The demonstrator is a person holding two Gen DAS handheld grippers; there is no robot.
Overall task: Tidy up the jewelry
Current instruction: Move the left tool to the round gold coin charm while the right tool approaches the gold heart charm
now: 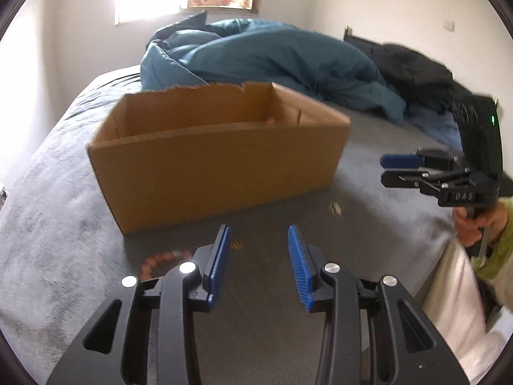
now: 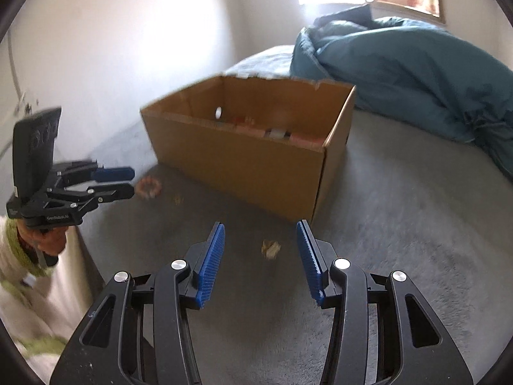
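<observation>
Hovered over the grey bed point(image 2: 400, 224), both grippers empty, jaws parted. Sat with a small gold piece point(image 2: 271, 249) between the right gripper point(image 2: 260, 240) fingers, box point(image 2: 243, 166) at twelve o'clock. Needed a low, centred, gentle pinch. Left gripper point(image 1: 259, 240): beaded bracelet point(image 1: 160, 261) at nine o'clock.

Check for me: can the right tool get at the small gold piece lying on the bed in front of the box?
Probably yes. The right tool is open and empty, and the small gold piece lies on the grey bedcover just ahead, framed between its fingers. Nothing covers it; the cardboard box stands behind it, apart.
</observation>
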